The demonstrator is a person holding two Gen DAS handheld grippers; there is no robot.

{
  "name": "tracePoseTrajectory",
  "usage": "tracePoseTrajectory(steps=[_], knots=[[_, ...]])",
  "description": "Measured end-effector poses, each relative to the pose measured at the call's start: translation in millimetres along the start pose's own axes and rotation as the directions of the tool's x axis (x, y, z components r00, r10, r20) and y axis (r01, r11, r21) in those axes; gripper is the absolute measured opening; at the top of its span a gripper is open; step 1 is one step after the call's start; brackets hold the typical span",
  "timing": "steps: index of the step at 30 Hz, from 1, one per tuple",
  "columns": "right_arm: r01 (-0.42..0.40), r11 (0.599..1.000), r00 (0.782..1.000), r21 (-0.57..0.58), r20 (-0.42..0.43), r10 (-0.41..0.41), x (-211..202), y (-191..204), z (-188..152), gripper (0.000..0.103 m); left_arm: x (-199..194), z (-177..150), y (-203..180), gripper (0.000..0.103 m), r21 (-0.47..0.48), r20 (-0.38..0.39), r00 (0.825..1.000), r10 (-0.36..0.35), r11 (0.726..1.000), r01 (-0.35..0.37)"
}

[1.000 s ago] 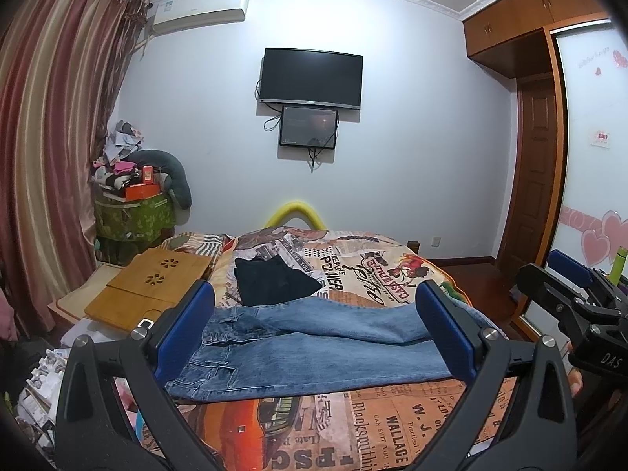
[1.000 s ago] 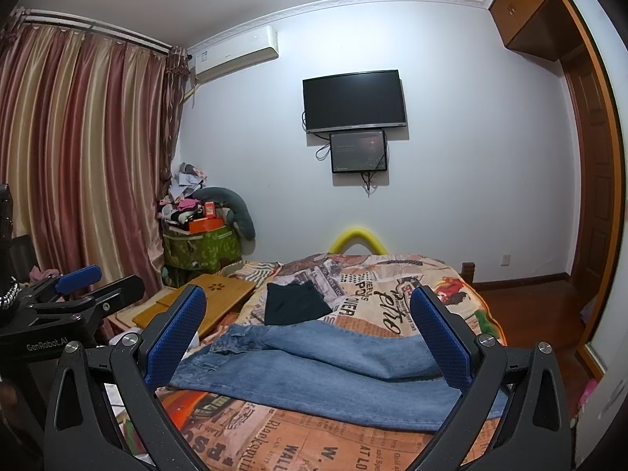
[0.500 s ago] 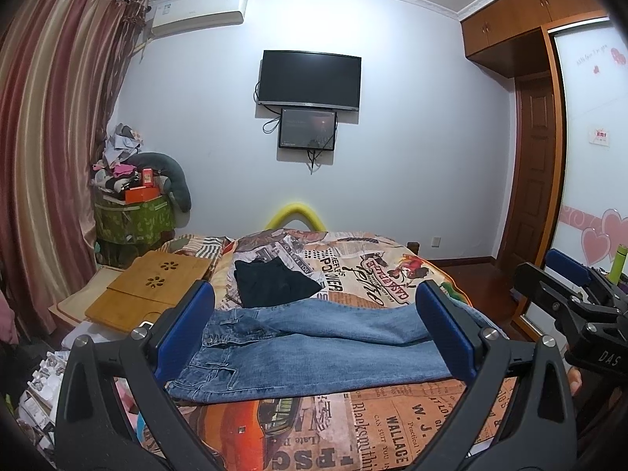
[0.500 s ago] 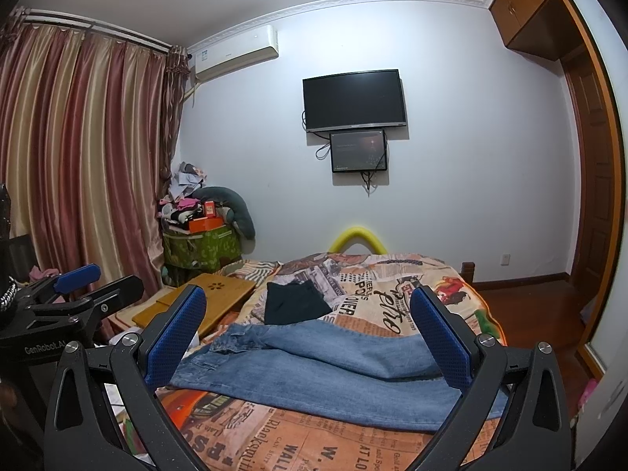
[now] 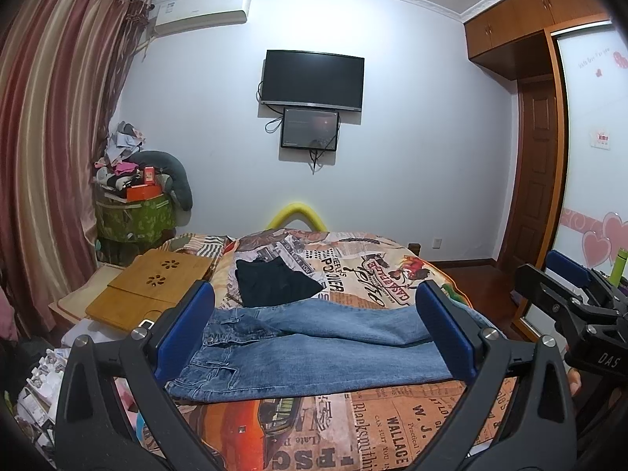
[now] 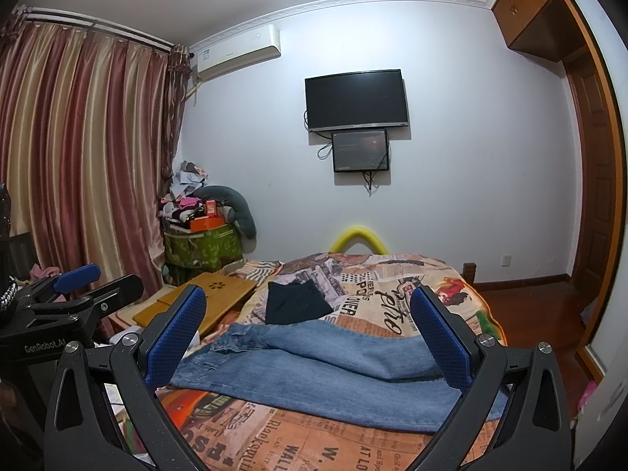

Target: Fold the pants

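Observation:
Blue jeans (image 5: pixel 314 347) lie flat across the bed, waist to the left and legs running right, one leg lapped over the other; the right wrist view shows the jeans (image 6: pixel 314 365) too. My left gripper (image 5: pixel 314 329) hovers open above the bed's near edge, nothing between its blue pads. My right gripper (image 6: pixel 310 333) is also open and empty, short of the jeans. Each gripper appears in the other's view: the right gripper (image 5: pixel 569 294) at the right edge, the left gripper (image 6: pixel 74 294) at the left edge.
A folded black garment (image 5: pixel 274 284) lies on the printed bedspread (image 5: pixel 373 424) just beyond the jeans. A wooden lap desk (image 5: pixel 149 290) sits left of the bed. Clutter piles on a green box (image 5: pixel 133 216) by the curtain. A door and wardrobe stand right.

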State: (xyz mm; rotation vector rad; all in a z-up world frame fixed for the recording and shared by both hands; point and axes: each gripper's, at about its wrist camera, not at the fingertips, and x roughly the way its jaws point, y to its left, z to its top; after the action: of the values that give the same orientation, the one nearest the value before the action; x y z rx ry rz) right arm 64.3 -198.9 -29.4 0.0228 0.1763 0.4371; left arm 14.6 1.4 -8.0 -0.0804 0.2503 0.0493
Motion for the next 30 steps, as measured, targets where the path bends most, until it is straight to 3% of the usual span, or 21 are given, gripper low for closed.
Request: tracePoseTrajectory(steps=[30], knots=[[-0.008,1.000,1.000,0.011,-0.020,0.008,13.0,1.4,-10.0,0.103,7.7,2.0,3.6,0.103,-0.002,-0.005,1.000,0.002,1.000,-0.002]])
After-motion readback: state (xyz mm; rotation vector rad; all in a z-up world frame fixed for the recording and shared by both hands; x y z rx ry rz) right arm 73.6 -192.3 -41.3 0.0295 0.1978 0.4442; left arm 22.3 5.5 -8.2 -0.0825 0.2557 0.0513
